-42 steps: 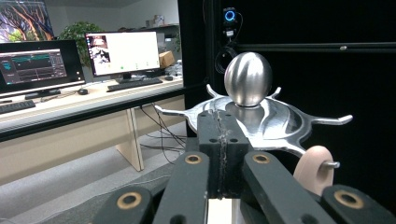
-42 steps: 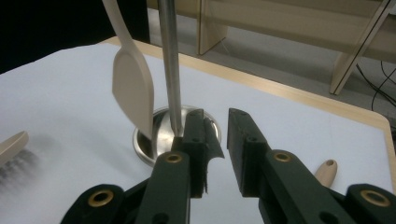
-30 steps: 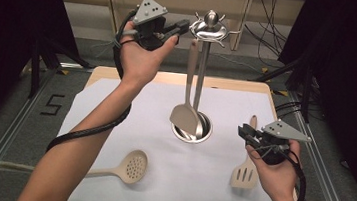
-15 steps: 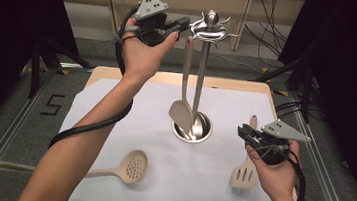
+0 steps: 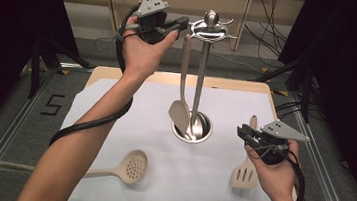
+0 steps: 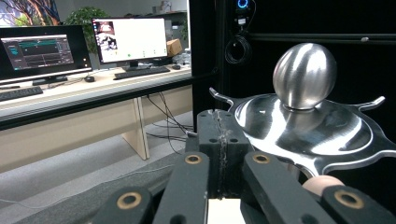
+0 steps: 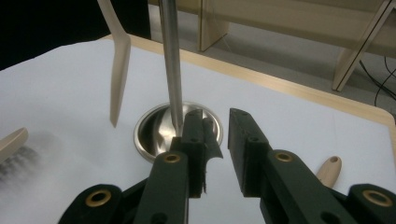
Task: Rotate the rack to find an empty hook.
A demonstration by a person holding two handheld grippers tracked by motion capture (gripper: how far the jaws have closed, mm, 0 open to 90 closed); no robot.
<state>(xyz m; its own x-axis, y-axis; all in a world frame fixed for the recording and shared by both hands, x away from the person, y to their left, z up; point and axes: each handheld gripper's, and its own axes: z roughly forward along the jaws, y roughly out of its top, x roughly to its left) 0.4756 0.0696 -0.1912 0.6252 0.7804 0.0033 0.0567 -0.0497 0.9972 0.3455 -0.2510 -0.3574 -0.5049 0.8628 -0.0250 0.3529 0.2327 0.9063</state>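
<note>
A steel utensil stand point(image 5: 199, 82) rises from its round base on the white sheet. My left gripper point(image 5: 184, 24) is up at the stand's top plate point(image 6: 308, 126), jaws shut with nothing seen between them point(image 6: 219, 126). A beige turner point(image 5: 180, 111) hangs beside the pole, its handle end point(image 6: 322, 184) just under the plate next to my jaws; whether it rests on a hook I cannot tell. My right gripper point(image 5: 241, 132) hovers open and empty point(image 7: 217, 121) over a slotted spatula point(image 5: 245, 173). A perforated spoon point(image 5: 129, 168) lies at the front left.
The white sheet point(image 5: 116, 104) covers a wooden table point(image 5: 238, 84) framed by metal rails point(image 5: 7, 133). Cables trail on the floor behind. Black curtains stand on both sides. A desk with monitors point(image 6: 130, 39) is farther back.
My left gripper has risen slightly beside the stand's top and the turner's blade has shifted a little. The right gripper has stayed where it was.
</note>
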